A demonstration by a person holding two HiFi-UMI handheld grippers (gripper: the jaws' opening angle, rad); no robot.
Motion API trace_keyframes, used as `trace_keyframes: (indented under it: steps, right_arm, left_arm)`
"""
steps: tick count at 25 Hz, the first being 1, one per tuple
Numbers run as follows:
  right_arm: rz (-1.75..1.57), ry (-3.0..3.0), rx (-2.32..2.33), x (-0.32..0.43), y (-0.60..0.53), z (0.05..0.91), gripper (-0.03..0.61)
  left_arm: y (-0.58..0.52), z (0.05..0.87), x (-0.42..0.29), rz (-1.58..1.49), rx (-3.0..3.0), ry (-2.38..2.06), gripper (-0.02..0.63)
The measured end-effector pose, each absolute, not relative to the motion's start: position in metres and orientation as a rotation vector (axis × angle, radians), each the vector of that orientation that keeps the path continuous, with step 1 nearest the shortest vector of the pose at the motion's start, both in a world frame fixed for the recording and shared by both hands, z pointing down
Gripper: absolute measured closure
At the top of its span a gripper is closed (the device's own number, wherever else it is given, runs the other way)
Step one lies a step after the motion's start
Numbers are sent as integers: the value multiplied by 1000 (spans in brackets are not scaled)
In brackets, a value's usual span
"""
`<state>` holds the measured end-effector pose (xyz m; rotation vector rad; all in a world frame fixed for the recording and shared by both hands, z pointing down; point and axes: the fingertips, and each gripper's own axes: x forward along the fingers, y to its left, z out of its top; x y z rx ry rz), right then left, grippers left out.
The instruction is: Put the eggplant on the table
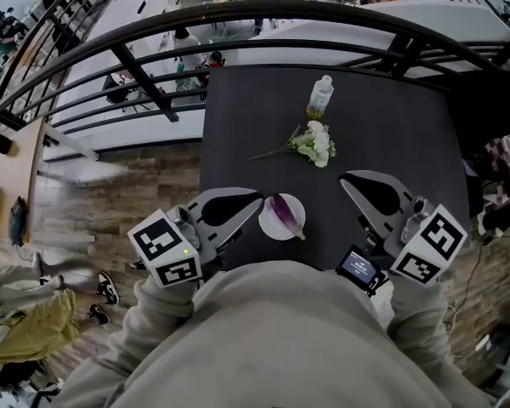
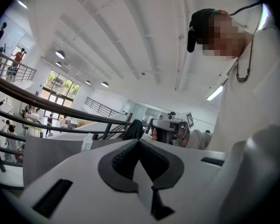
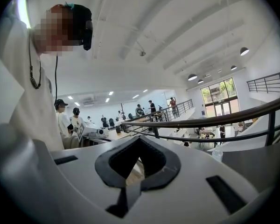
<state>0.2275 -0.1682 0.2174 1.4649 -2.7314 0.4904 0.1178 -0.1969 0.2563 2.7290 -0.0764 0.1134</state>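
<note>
Jaws together, left gripper (image 1: 255, 198) and right gripper (image 1: 346, 180) held level

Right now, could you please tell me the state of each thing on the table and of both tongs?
Eggplant: lying on the plate, not gripped, not yet on the table itself.
Plate: flat on the table, near the person.
Flowers: lying on their side.
Bottle: standing upright.
Left tongs: shut, empty.
Right tongs: shut, empty.
</note>
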Motion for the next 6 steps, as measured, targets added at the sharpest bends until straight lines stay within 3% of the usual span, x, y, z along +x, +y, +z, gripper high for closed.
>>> trace_keyframes:
  steps: [6]
  right_arm:
    - [518, -2708, 1466, 231, -169, 226, 565]
  left_arm:
    - [-199, 268, 115, 143, 2705, -101, 608]
